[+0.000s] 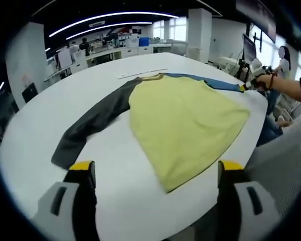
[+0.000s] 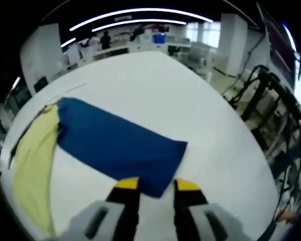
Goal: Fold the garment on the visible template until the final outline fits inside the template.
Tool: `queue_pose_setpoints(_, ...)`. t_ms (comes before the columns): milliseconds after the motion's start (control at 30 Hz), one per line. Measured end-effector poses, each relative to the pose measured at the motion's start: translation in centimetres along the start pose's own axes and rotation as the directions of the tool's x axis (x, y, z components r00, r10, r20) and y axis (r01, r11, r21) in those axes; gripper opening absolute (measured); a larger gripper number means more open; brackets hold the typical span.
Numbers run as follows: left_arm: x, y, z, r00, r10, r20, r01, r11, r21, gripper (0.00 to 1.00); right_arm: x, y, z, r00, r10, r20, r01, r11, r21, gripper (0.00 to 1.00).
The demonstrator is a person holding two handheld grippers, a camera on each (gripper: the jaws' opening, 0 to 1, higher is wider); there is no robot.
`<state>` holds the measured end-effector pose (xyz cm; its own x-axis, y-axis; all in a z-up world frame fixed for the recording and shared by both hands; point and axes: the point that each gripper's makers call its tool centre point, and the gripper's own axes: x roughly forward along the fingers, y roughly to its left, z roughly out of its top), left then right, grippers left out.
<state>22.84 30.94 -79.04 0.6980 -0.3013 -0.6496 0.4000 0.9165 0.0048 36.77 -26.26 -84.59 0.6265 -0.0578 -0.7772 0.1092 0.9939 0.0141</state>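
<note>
We saw the shirt [image 1: 183, 120] spread flat on the white table [image 1: 35, 130], its yellow body near the middle of the left gripper view and running from about 12 o'clock down toward 5 o'clock. The dark grey sleeve [image 1: 93, 123] stretched away from the shoulder toward 8 o'clock and ended just above the left gripper's left jaw tip. The blue sleeve [image 1: 205, 80] reached out toward 2 o'clock, where the right gripper [image 1: 247, 86] met its cuff near the table's edge, with a person's hand [image 1: 265, 80] behind it.

The left gripper [image 1: 155, 173] hung over the table at 6 o'clock with its yellow-tipped jaws spread wide apart and nothing between them; the shirt's lower hem lay between and just beyond the tips, and we could not tell whether it touched them. A thin white strip [image 1: 140, 73] lay on the table just past the collar, at 12 o'clock.

In the right gripper view the blue sleeve [image 2: 115, 145] lay flat across the centre, joining the yellow body [image 2: 35, 155] at 9 o'clock. The right gripper [image 2: 158, 187] sat at 6 o'clock with its jaws drawn close together, the cuff edge running between the tips, so it appeared pinched there. A black metal rack [image 2: 271, 115] stood off the table at 3 o'clock.
</note>
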Motion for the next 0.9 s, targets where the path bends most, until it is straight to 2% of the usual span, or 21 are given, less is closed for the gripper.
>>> queue_pose_setpoints(167,-0.1,-0.1,0.2,1.000,0.001,0.008,-0.001,1.000,-0.010,0.99,-0.8,0.6,-0.2,1.000,-0.009,0.015,0.008,1.000,0.024,0.08)
queue_pose_setpoints(267,-0.3,-0.5,0.8,0.999,-0.019,0.040,0.020,0.999,-0.036,0.99,0.2,-0.6,0.2,1.000,-0.013,0.013,0.012,0.999,0.038,0.02)
queue_pose_setpoints(333,-0.3,-0.4,0.9,0.999,-0.020,0.043,0.021,0.999,-0.036,0.99,0.2,-0.2,0.2,1.000,-0.003,0.021,0.002,0.998,0.058,0.00)
queue_pose_setpoints(433,-0.3,-0.2,0.8,0.999,-0.019,0.039,0.020,0.999,-0.027,0.99,0.5,-0.2,0.5,1.000,0.003,0.025,-0.004,0.999,0.045,0.00)
queue_pose_setpoints(600,-0.3,0.1,0.4,0.999,-0.018,0.033,0.019,0.999,-0.026,0.99,0.8,-0.5,0.7,1.000,0.014,0.027,-0.016,0.995,0.094,0.00)
queue_pose_setpoints(667,-0.3,0.1,0.4,0.999,-0.018,0.035,0.019,0.999,-0.026,0.99,0.0,0.2,0.4,1.000,0.018,0.024,-0.021,0.993,0.113,0.00)
queue_pose_setpoints(767,-0.5,0.3,0.5,0.999,-0.012,0.046,0.014,0.999,-0.036,0.99,0.8,-0.8,1.2,0.999,0.021,0.037,-0.025,0.991,0.133,0.00)
queue_pose_setpoints(800,-0.5,0.4,0.5,0.999,-0.010,0.048,0.012,0.999,-0.039,0.99,0.7,-0.8,1.4,0.999,0.021,0.043,-0.026,0.990,0.137,0.00)
queue_pose_setpoints(833,-0.5,0.4,0.5,0.999,-0.009,0.049,0.011,0.999,-0.039,0.99,-0.1,0.2,1.3,0.999,0.022,0.049,-0.029,0.990,0.139,0.00)
queue_pose_setpoints(900,-0.6,0.5,0.3,0.999,-0.007,0.045,0.009,0.999,-0.037,0.99,0.2,0.0,1.8,0.998,0.027,0.057,-0.035,0.989,0.144,0.00)
